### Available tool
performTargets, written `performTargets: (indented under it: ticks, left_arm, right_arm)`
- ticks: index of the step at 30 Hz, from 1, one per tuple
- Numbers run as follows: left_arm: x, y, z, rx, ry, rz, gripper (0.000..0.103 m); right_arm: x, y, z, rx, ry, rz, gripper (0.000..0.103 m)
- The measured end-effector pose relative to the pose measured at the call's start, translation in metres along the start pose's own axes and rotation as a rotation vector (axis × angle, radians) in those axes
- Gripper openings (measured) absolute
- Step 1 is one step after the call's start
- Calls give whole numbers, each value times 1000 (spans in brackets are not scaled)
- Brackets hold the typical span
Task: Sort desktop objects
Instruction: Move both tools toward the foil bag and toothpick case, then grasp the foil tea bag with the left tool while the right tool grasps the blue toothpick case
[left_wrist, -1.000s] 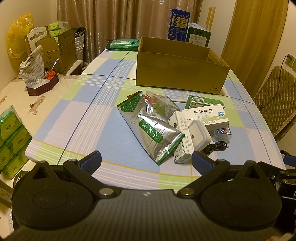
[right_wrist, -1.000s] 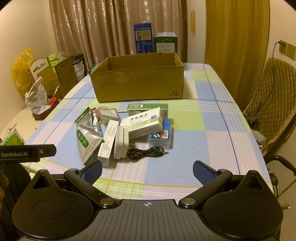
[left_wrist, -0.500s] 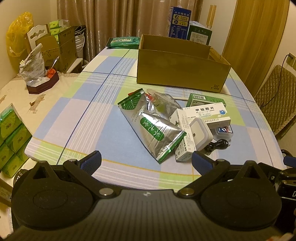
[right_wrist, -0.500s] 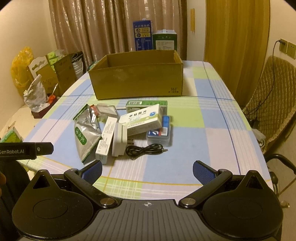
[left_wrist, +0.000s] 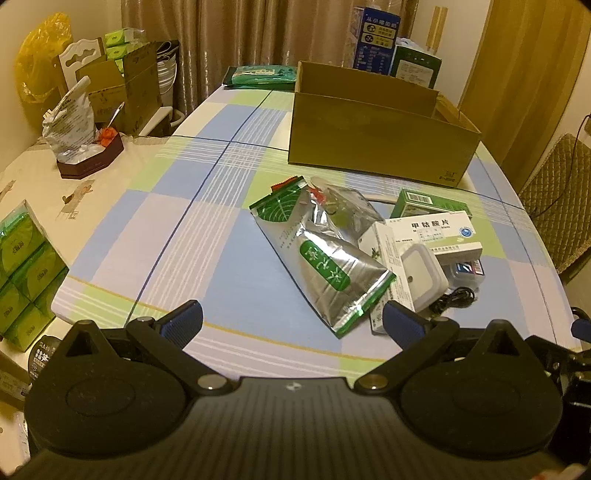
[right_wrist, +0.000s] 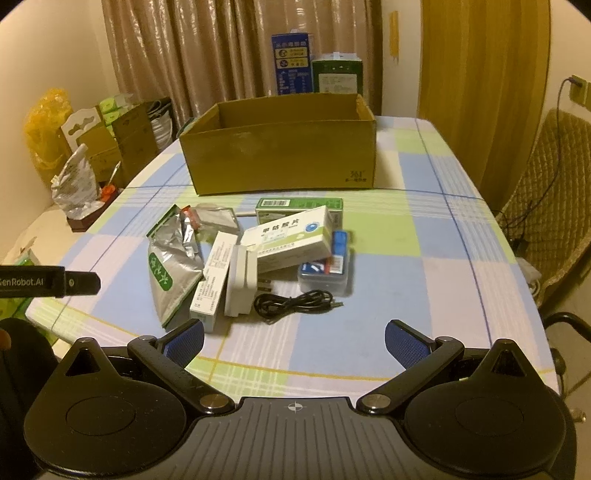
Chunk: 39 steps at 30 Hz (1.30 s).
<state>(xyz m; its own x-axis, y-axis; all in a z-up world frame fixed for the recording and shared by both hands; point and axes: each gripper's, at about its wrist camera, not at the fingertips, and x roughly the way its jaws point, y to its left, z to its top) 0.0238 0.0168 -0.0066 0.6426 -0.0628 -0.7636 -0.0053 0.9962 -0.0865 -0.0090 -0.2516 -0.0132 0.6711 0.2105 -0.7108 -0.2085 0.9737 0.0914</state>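
A pile of objects lies mid-table: a silver-green foil pouch (left_wrist: 325, 262) (right_wrist: 170, 266), a white medicine box (right_wrist: 291, 232) (left_wrist: 436, 230), a green box (right_wrist: 299, 205), a slim white box (right_wrist: 214, 273), a white charger (right_wrist: 242, 280) (left_wrist: 424, 275), a black cable (right_wrist: 295, 301) and a clear case (right_wrist: 327, 269). An open cardboard box (right_wrist: 280, 158) (left_wrist: 376, 144) stands behind them. My left gripper (left_wrist: 291, 321) is open and empty at the table's near edge, short of the pouch. My right gripper (right_wrist: 293, 338) is open and empty, just short of the cable.
The checked tablecloth (right_wrist: 424, 258) covers the table. A green wipes pack (left_wrist: 262, 75) lies at the far left corner. A wicker chair (right_wrist: 546, 192) stands to the right. A side table with a tissue holder (left_wrist: 85, 147) and green packs (left_wrist: 22, 273) is on the left.
Both grippers have moved a little forward toward the pile; the objects look nearer. Both stay open, and nothing on the table has moved.
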Motion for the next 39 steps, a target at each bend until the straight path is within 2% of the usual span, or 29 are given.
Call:
performTargets:
  ticks: [8, 19, 30, 39]
  left_arm:
    - [13, 1, 7, 7, 20, -10, 102]
    - [41, -3, 18, 13, 65, -33, 102]
    - [90, -8, 46, 24, 95, -42, 102]
    - [134, 5, 61, -42, 150, -47, 101]
  right_arm:
    - [19, 0, 7, -18, 17, -5, 101]
    - [51, -22, 25, 0, 24, -45, 101]
    - [104, -36, 40, 7, 56, -45, 100]
    - [133, -36, 43, -3, 85, -27, 95]
